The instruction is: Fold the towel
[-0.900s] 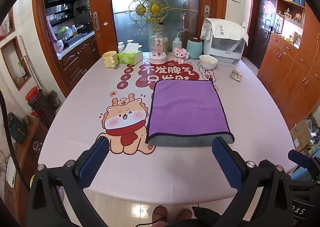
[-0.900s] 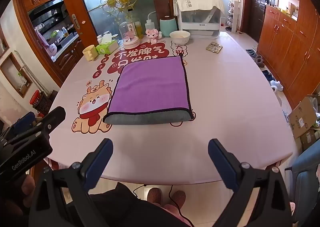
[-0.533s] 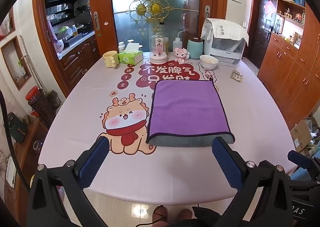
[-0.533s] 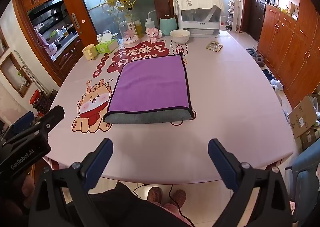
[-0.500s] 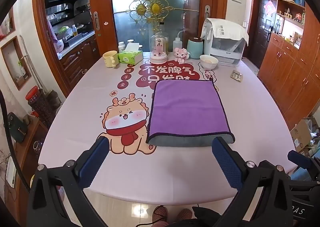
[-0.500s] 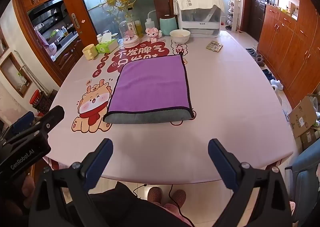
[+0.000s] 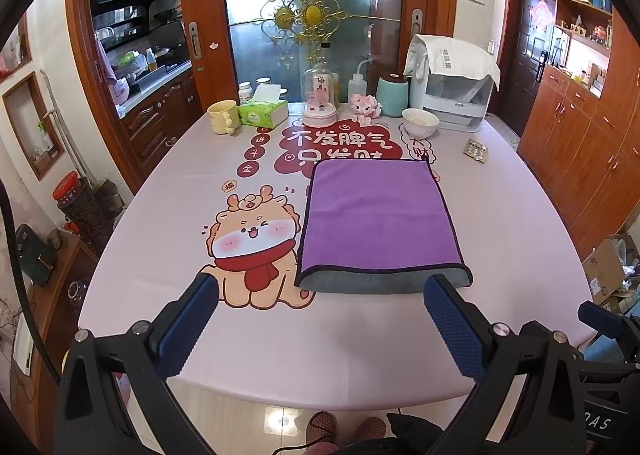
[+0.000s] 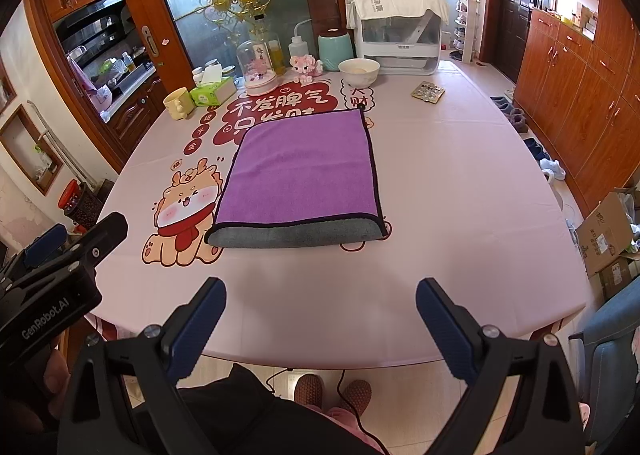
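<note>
A purple towel (image 7: pixel 376 215) with a grey underside lies folded on the pink printed tablecloth (image 7: pixel 160 215), its grey fold facing me. It also shows in the right wrist view (image 8: pixel 302 171). My left gripper (image 7: pixel 320 289) is open and empty, held back over the near table edge, short of the towel's fold. My right gripper (image 8: pixel 320 295) is open and empty, also at the near edge, apart from the towel. The left gripper's body (image 8: pixel 52 275) shows at the left of the right wrist view.
At the far end stand a yellow mug (image 7: pixel 222 117), a tissue box (image 7: pixel 264 113), a glass dome (image 7: pixel 319 97), a teal canister (image 7: pixel 392 95), a white bowl (image 7: pixel 420 123) and a covered appliance (image 7: pixel 456 95). A blister pack (image 7: pixel 475 151) lies at the right.
</note>
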`<state>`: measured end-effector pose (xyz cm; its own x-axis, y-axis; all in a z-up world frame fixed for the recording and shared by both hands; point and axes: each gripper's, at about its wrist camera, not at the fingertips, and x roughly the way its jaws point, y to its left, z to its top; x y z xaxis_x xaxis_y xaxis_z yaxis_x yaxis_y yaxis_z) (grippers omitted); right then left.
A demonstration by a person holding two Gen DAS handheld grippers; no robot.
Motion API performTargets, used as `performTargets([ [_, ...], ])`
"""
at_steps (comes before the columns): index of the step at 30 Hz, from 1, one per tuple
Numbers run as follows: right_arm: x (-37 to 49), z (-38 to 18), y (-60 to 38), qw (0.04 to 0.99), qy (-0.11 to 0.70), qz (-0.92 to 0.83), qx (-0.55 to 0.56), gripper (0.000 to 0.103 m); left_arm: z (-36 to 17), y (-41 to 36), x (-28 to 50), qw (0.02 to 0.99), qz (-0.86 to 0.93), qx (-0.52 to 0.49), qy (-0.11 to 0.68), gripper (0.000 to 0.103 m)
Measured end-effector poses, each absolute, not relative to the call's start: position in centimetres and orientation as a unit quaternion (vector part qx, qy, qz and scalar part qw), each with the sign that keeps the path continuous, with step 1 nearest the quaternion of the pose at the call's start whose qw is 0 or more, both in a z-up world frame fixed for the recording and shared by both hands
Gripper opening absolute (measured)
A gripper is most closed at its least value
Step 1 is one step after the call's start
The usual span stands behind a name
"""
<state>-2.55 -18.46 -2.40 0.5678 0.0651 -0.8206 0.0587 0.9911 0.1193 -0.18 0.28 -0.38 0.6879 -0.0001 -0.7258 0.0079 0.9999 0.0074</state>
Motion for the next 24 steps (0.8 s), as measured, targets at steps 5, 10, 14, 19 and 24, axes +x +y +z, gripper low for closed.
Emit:
performTargets([
  [5, -2.52, -2.41, -18.46, 0.883, 0.465, 0.001, 0.067, 0.096, -0.39, 0.28, -0.19, 0.919, -0.002, 0.005, 0.395, 0.102],
  [10, -2.48, -2.42, -18.50, 0.883, 0.465, 0.001, 0.067, 0.096, -0.36, 0.22, -0.17, 0.919, -0.003, 0.005, 0.395, 0.102],
  [14, -2.45, -2.43, -18.53, 0.882, 0.466, 0.001, 0.067, 0.096, -0.23, 0.12, -0.10, 0.918, -0.003, 0.005, 0.396, 0.102],
  [19, -2.41, -2.47, -18.46, 0.882, 0.466, 0.001, 0.067, 0.096, -0.26, 0.11, -0.10, 0.918, -0.002, 0.005, 0.396, 0.102],
  [24, -2.37, -2.53, -18.40, 0.882, 0.467, 0.000, 0.067, 0.096, -0.34, 0.42, -0.12, 0.918, -0.003, 0.006, 0.398, 0.102],
])
